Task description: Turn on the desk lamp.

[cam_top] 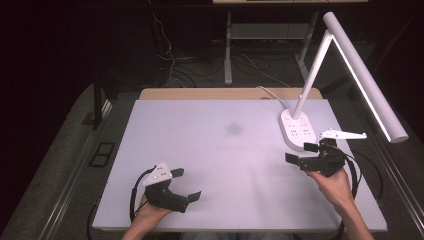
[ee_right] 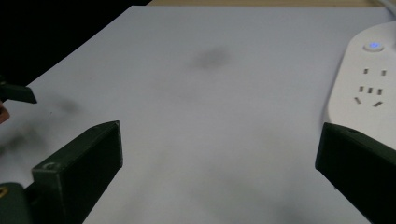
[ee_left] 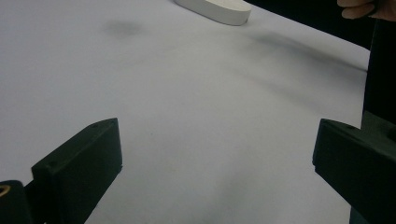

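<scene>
My left gripper (cam_top: 186,184) hovers over the near left part of the white table mat (cam_top: 210,150), held in a hand, jaws wide apart with nothing between them. My right gripper (cam_top: 301,153) sits at the near right, just in front of the white lamp base with sockets (cam_top: 296,129), and it too stands open and empty. In the left gripper view the two black jaws frame bare mat, with the lamp base (ee_left: 217,9) far ahead. From the right gripper view the lamp base (ee_right: 369,84) lies close at the right, its blue light lit.
A white desk lamp (cam_top: 350,65) rises from the base, its long bar head slanting over the table's right edge. A dark smudge (cam_top: 233,129) marks the mat's middle. Cables lie on the dark floor behind the table.
</scene>
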Available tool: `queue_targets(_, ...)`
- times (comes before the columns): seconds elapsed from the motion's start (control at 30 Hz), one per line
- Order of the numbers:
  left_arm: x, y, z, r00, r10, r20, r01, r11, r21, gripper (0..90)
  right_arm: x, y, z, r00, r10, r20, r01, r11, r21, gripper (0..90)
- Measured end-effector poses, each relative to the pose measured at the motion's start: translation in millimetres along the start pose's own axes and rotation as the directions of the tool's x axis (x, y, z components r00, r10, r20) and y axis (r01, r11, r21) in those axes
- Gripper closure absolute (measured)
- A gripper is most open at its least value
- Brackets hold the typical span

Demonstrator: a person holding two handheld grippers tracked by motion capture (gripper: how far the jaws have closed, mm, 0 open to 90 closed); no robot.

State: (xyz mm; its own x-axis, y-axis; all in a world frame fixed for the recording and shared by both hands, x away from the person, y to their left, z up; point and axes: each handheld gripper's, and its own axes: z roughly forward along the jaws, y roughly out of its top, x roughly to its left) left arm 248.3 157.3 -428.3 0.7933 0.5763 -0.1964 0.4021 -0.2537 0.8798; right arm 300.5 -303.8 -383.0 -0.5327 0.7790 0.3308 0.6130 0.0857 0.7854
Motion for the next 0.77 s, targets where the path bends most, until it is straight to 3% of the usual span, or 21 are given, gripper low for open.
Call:
queue_targets(0.37, 0.1, -0.1, -0.1, 1.0000, 0.002, 0.002, -0.002, 1.0000, 0.004, 0.4, 16.2, -29.8, 1.3, 0.9986, -0.037, -0.037, 0.038, 0.999, 0.004, 0.4)
queue_targets(0.77, 0.3, 0.1, 0.4, 1.0000, 0.007, 0.003, -0.007, 0.9999, 0.011, 0.4, 26.2, -63.2, -1.1, 0.9972, -0.071, -0.025, 0.072, 0.997, 0.030, 0.4)
